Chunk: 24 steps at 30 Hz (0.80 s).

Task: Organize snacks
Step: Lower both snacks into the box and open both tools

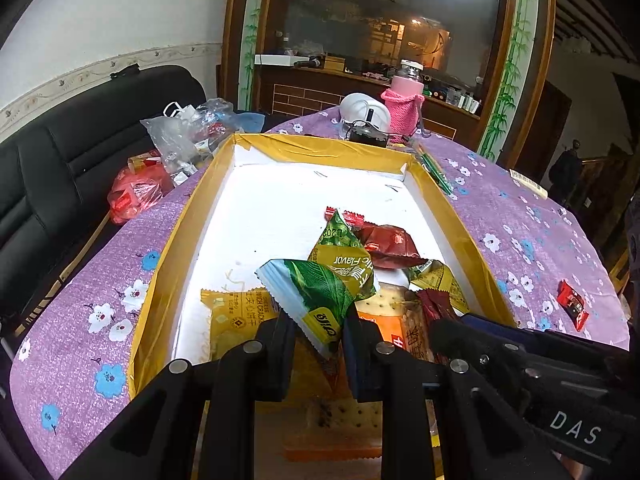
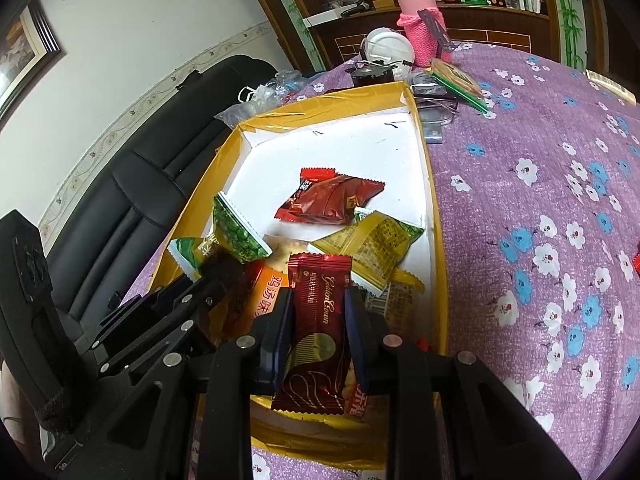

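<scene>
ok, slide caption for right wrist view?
Right tool holds a maroon wafer pack over the yellow snack box.

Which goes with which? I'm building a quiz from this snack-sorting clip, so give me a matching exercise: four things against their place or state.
Things:
1. green packet
2. dark red Golden Crown bar
3. small red packet
4. pink bottle

Places or states:
A. standing at the table's far edge
B. pinched in the left gripper
C. lying loose on the purple tablecloth
D. between the right gripper's fingers

Pairs: 1-B, 2-D, 3-C, 4-A
</scene>
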Each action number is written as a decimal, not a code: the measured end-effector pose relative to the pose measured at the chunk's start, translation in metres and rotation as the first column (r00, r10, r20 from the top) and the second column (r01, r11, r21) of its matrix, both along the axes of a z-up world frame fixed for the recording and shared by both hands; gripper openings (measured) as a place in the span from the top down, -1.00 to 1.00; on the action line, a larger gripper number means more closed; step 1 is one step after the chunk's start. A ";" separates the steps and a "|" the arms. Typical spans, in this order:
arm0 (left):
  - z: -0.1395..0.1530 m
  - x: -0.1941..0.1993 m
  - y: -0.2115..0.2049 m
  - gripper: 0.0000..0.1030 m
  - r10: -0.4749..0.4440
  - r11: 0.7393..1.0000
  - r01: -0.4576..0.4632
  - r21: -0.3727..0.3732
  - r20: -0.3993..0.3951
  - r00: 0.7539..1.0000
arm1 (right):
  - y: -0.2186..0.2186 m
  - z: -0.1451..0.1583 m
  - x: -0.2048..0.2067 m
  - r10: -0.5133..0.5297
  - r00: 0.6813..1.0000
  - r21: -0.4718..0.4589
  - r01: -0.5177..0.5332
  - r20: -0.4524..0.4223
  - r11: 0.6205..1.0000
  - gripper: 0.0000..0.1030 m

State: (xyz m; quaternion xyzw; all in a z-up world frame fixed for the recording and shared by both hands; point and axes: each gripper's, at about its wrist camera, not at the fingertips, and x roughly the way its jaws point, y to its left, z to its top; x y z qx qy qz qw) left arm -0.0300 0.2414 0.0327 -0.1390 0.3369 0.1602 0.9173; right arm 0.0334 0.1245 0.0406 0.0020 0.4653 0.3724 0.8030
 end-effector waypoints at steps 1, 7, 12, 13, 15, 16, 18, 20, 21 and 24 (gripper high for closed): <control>0.000 0.000 0.000 0.59 0.001 1.000 -0.001 0.000 0.000 1.000 | 0.001 0.000 0.001 0.000 1.000 -0.002 0.000 0.001 1.000 0.51; 0.000 0.003 0.010 0.59 0.007 1.000 -0.008 -0.019 -0.006 1.000 | 0.009 0.002 0.008 0.000 1.000 -0.009 0.000 0.001 1.000 0.51; -0.002 0.010 0.016 0.59 0.011 0.999 -0.011 -0.032 -0.006 1.000 | 0.020 0.004 0.014 0.002 1.000 -0.024 -0.002 0.014 1.000 0.51; -0.003 0.010 0.017 0.59 0.013 0.999 -0.013 -0.037 -0.003 1.000 | 0.022 0.004 0.017 0.000 1.000 -0.027 0.000 0.018 1.000 0.51; -0.003 0.011 0.019 0.60 0.014 0.999 -0.014 -0.046 0.000 1.000 | 0.026 0.004 0.024 -0.002 1.000 -0.029 0.002 0.012 1.000 0.51; -0.003 0.011 0.019 0.59 0.009 0.999 -0.009 -0.048 0.003 1.000 | 0.028 0.004 0.027 -0.001 1.000 -0.030 0.001 0.008 1.000 0.51; -0.003 0.011 0.018 0.59 0.003 0.999 -0.003 -0.047 0.005 1.000 | 0.033 0.003 0.031 -0.002 1.000 -0.035 0.002 0.006 0.999 0.51; -0.003 0.011 0.018 0.59 0.003 0.999 -0.003 -0.052 0.007 1.000 | 0.038 0.001 0.036 -0.003 1.000 -0.042 0.003 0.005 0.999 0.51; -0.003 0.011 0.018 0.60 0.003 0.998 -0.003 -0.056 0.010 1.000 | 0.040 0.000 0.038 -0.004 1.000 -0.044 0.004 -0.002 0.999 0.51; -0.003 0.012 0.018 0.60 0.000 0.998 0.001 -0.066 0.015 1.000 | 0.045 -0.003 0.047 -0.009 1.000 -0.049 0.008 -0.021 0.999 0.51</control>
